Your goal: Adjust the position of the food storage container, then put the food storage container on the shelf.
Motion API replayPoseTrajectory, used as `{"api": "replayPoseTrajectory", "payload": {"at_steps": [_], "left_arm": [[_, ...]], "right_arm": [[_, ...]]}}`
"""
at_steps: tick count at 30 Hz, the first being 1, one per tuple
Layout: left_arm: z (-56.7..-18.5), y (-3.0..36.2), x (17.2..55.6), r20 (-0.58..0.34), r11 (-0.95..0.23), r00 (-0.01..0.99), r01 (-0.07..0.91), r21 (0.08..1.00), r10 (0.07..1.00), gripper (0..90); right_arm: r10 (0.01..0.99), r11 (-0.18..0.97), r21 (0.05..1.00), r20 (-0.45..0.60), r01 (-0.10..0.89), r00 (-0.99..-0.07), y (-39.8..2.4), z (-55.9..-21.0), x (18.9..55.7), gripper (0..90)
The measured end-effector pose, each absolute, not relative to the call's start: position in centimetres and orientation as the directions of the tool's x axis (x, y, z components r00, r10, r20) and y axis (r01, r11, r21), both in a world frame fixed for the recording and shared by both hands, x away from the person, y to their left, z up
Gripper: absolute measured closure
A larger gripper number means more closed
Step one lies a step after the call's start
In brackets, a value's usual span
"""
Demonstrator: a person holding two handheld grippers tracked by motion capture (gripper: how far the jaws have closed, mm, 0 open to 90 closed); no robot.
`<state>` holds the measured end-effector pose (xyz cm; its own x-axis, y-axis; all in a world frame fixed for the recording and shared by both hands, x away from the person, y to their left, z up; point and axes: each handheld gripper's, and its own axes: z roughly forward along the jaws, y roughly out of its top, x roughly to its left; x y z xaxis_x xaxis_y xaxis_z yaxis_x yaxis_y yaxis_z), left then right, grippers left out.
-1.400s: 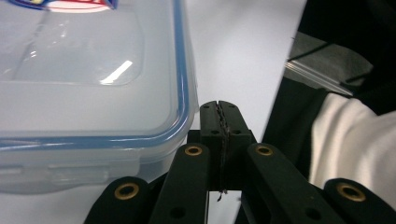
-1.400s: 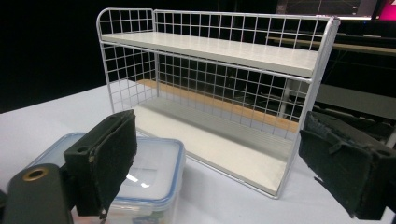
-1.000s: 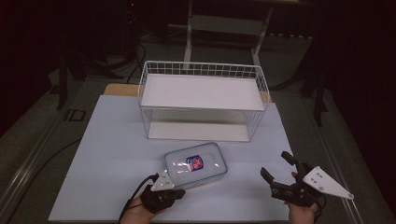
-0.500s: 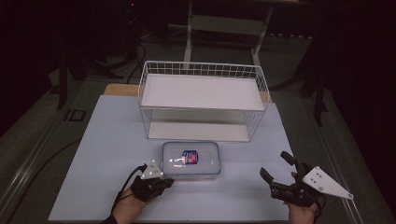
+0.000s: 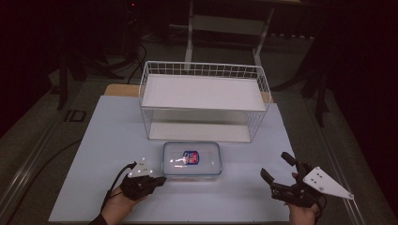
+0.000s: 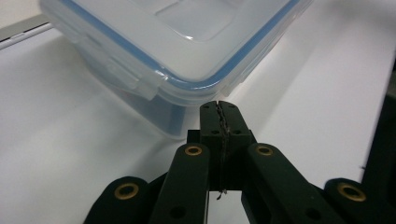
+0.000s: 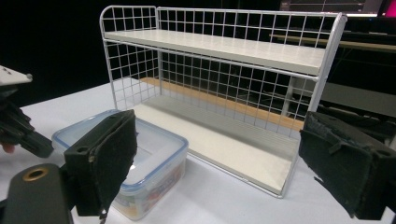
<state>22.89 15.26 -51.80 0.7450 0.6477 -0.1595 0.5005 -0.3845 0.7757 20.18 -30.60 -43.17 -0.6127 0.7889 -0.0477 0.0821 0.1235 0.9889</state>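
A clear lidded plastic container (image 5: 191,159) with a blue seal and a red-and-blue packet inside lies flat on the white table, just in front of the wire rack. My left gripper (image 5: 161,179) sits at its front-left corner with both jaws pressed together and nothing between them. In the left gripper view the shut tips (image 6: 219,108) point at the container's corner (image 6: 187,70) from very close; contact cannot be told. My right gripper (image 5: 276,165) stands open off to the right, apart from the container. Its two pads (image 7: 109,154) frame the container (image 7: 140,158) and rack.
A white wire rack (image 5: 204,101) with an upper shelf and a lower shelf stands at the back middle of the table (image 5: 108,140). Its open front faces the container. In the right gripper view the left gripper (image 7: 16,126) shows at the left edge.
The container has slid a little toward the rack and straightened from a tilt. My left hand has moved left and now sits at the container's front-left corner. The right hand has stayed put.
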Motion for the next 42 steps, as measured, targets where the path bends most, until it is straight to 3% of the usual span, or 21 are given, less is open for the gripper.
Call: {"api": "replayPoseTrajectory", "payload": {"at_steps": [14, 17, 19, 20, 21, 24, 26, 27, 33, 42], "left_arm": [[-47.9, 17.2, 24.8, -0.161, -0.281, 0.700, 0.472, 0.836, 0.696, 85.8], [-47.7, 17.1, 25.1, -0.173, -0.268, 0.699, 0.473, 0.840, 0.694, 78.7], [-47.2, 17.0, 25.6, -0.203, -0.249, 0.705, 0.482, 0.840, 0.680, 59.6], [-47.1, 17.0, 25.9, -0.227, -0.235, 0.705, 0.494, 0.837, 0.672, 59.6], [-47.1, 17.1, 26.1, -0.255, -0.217, 0.702, 0.508, 0.834, 0.665, 52.7], [-47.3, 17.0, 26.9, -0.298, -0.225, 0.701, 0.550, 0.804, 0.648, 17.0], [-47.3, 17.2, 27.5, -0.317, -0.212, 0.694, 0.563, 0.799, 0.647, 10.5], [-47.3, 17.3, 27.6, -0.325, -0.210, 0.695, 0.566, 0.797, 0.641, 3.2], [-47.3, 17.8, 29.0, -0.358, -0.171, 0.674, 0.585, 0.793, 0.646, 2.0], [-48.6, 18.5, 30.7, -0.504, -0.068, 0.577, 0.699, 0.712, 0.643, 2.3]], "right_arm": [[0.790, 0.134, 0.987, -0.055, 0.085, -0.610, -30.5, -43.3, 20.3, 11.1], [0.790, 0.135, 0.987, -0.055, 0.087, -0.611, -30.5, -43.3, 20.3, 11.1], [0.788, 0.138, 0.987, -0.057, 0.086, -0.613, -30.4, -43.3, 20.3, 11.1], [0.787, 0.138, 0.987, -0.056, 0.087, -0.614, -30.3, -43.4, 20.3, 11.1], [0.785, 0.140, 0.986, -0.058, 0.085, -0.616, -30.3, -43.4, 20.4, 11.1], [0.777, 0.147, 0.985, -0.059, 0.089, -0.627, -30.1, -43.5, 20.5, 11.1], [0.763, 0.151, 0.984, -0.058, 0.091, -0.643, -30.0, -43.6, 20.7, 11.1], [0.758, 0.152, 0.984, -0.057, 0.091, -0.650, -29.9, -43.6, 20.8, 11.0], [0.753, 0.168, 0.984, -0.083, 0.068, -0.652, -29.4, -43.4, 20.9, 10.7], [0.761, 0.177, 0.983, -0.109, 0.044, -0.639, -28.6, -42.6, 21.5, 13.7]]}}
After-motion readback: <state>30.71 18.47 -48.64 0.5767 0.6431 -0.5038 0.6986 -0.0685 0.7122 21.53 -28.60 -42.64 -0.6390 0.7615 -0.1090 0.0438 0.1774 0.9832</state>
